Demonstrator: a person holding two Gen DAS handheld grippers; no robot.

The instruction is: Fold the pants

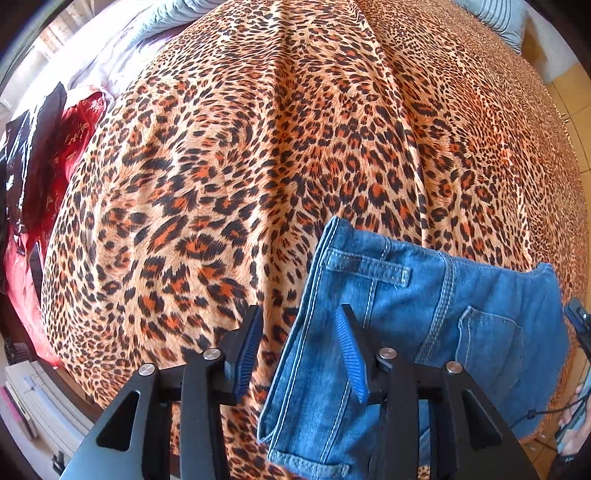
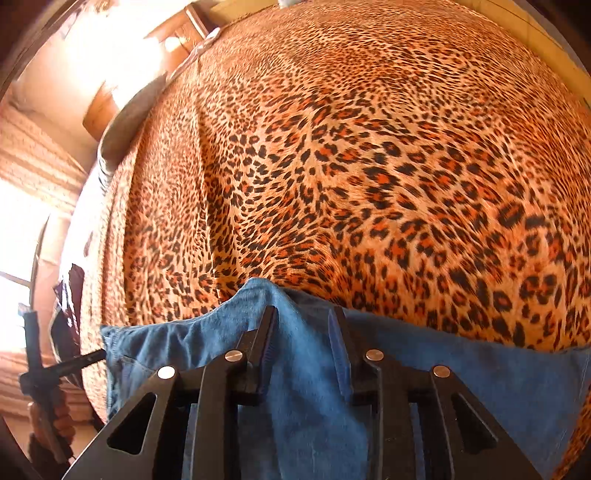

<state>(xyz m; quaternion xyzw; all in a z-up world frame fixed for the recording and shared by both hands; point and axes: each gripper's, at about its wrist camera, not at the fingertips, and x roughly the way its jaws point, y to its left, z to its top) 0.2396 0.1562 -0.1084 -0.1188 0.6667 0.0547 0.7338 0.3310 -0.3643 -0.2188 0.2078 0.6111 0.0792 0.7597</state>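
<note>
Blue denim pants (image 1: 424, 332) lie folded on a leopard-print bedspread (image 1: 258, 147), waistband, belt loop and back pocket showing. My left gripper (image 1: 301, 314) points down over their left edge and is open; its left pad hangs over the bedspread, its right pad over the denim. In the right wrist view the pants (image 2: 480, 376) spread across the bottom, with a small raised hump of denim just beyond the fingers. My right gripper (image 2: 303, 310) stands open over that denim, and neither pad presses the cloth. Each view shows the other gripper at its edge.
Red and dark clothes (image 1: 74, 140) are heaped at the bed's left side. Striped pillows (image 1: 495, 14) lie at the head. White storage (image 1: 33, 398) stands by the bed. A tiled floor (image 1: 576, 122) runs along the right. A bright window (image 2: 14, 229) glares at the left.
</note>
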